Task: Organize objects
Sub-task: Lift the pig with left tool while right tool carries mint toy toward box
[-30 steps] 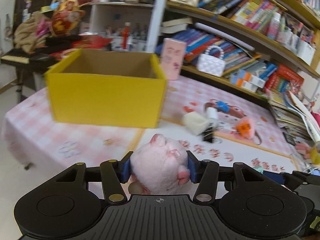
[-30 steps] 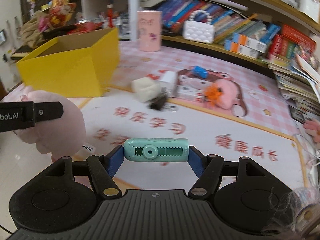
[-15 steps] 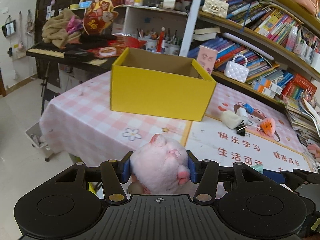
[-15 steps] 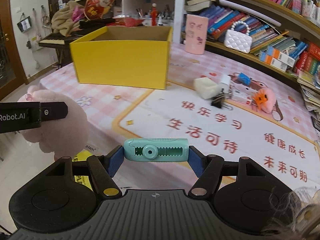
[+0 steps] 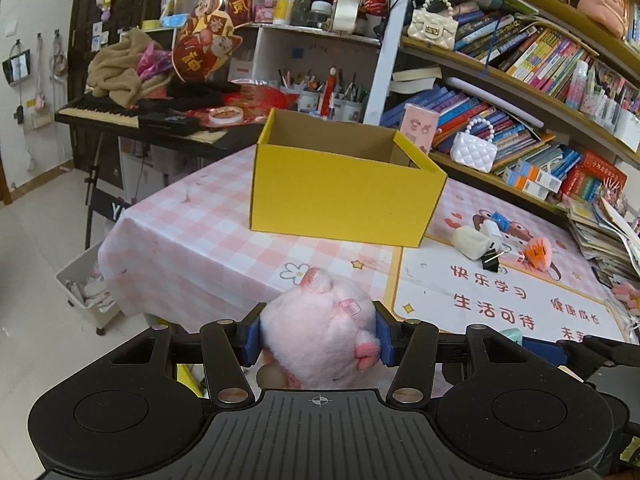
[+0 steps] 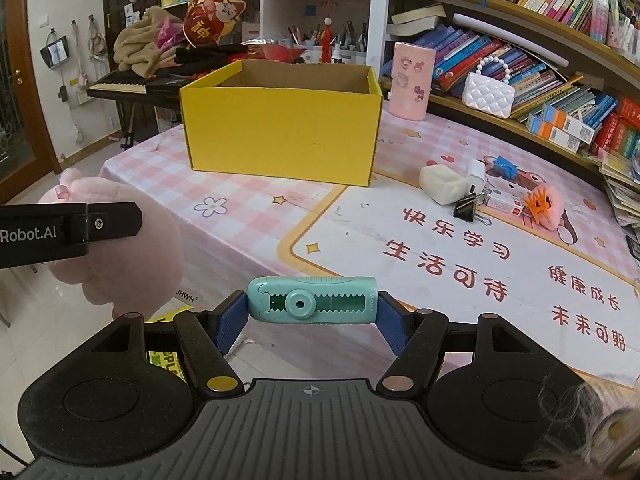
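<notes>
- At the near edge of the bench [image 6: 248, 240], the left gripper [image 5: 318, 334] is clamped on a pink plush toy [image 5: 320, 328], its blue pads pressing into the toy's sides.
- In the right wrist view the same plush toy [image 6: 120, 240] shows at the left, out past the bench edge, with the dark finger of the left gripper across it.
- The right gripper [image 6: 312, 312] holds a teal eraser case [image 6: 312, 300] endwise between its blue pads; the case lies level, with a toothed slot and a round button facing the camera.
- A yellow cardboard box [image 6: 280, 136] stands open-topped on the pink checked cloth, well beyond both grippers; its inside is hidden from here.
- To the right of the box, on a printed mat [image 6: 460, 264] with red characters, lies a small cluster: a cream block [image 6: 442, 184], a white charger plug [image 6: 476, 170], a black binder clip [image 6: 466, 208], a blue clip [image 6: 504, 166] and an orange-and-pink fuzzy charm [image 6: 546, 204].
- The cream block, plug and binder clip lie close together, seemingly touching; the charm sits just to their right.
- A pink patterned box [image 6: 412, 80] stands upright behind the yellow box, at the far edge of the bench.
- Beyond it, bookshelves [image 6: 540, 76] hold books and a white quilted purse [image 6: 488, 94].
</notes>
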`<state>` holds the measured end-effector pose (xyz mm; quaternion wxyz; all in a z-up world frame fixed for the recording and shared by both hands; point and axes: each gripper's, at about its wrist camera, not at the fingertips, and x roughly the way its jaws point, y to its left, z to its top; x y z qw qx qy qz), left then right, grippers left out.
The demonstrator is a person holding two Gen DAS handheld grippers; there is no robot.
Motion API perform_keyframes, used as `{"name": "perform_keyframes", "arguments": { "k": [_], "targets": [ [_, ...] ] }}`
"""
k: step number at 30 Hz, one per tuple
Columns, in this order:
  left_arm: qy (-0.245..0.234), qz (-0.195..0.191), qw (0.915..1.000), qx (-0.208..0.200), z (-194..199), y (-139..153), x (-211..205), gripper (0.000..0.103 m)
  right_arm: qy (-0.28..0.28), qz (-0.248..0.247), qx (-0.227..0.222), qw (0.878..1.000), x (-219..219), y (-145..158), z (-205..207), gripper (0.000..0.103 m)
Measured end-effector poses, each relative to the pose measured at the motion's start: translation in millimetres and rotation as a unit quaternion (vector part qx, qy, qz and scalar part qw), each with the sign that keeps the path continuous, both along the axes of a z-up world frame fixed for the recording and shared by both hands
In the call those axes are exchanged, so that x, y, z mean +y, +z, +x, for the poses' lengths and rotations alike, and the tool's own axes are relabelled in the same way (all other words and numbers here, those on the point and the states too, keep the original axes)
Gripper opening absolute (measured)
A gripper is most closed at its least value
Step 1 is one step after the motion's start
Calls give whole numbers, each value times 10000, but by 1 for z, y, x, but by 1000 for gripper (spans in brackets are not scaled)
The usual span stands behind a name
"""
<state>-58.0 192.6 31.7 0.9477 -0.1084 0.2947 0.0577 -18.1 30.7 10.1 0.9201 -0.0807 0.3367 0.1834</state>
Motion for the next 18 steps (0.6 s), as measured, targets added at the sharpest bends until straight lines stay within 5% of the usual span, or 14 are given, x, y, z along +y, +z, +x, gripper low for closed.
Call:
{"name": "perform_keyframes", "arguments": {
  "k": [18],
  "targets": [
    [26, 32, 9977, -673, 27, 30, 30, 52, -33, 135, -319, 9994, 21, 27, 30, 66]
  ]
}}
